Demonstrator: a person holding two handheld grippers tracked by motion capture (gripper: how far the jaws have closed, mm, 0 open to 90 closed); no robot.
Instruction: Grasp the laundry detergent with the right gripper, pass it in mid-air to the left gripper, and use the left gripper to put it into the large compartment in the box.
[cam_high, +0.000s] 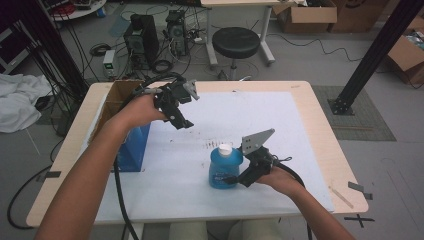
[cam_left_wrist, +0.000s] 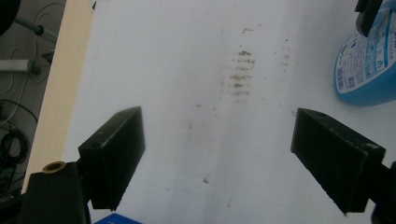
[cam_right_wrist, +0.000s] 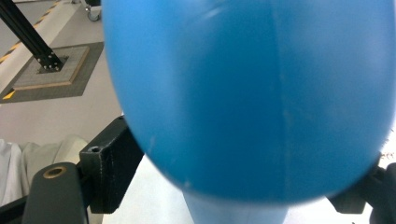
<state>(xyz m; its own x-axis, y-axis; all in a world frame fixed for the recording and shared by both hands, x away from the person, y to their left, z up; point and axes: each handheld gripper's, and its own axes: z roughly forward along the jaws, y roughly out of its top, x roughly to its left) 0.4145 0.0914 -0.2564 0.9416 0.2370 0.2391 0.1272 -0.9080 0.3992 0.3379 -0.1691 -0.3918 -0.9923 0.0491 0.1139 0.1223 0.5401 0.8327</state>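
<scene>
Right now the white mat (cam_high: 200, 195) over my table carries a blue cardboard box (cam_high: 131, 145) at its left edge and, near the middle, the blue bottle (cam_high: 224, 169) standing upright with its white cap (cam_high: 225, 149) on. My right gripper (cam_high: 231, 177) has its jaws clamped on the bottle's sides, low on its body. My left gripper (cam_high: 179, 119) hovers above the mat beside the box, jaws spread wide with nothing between them.
</scene>
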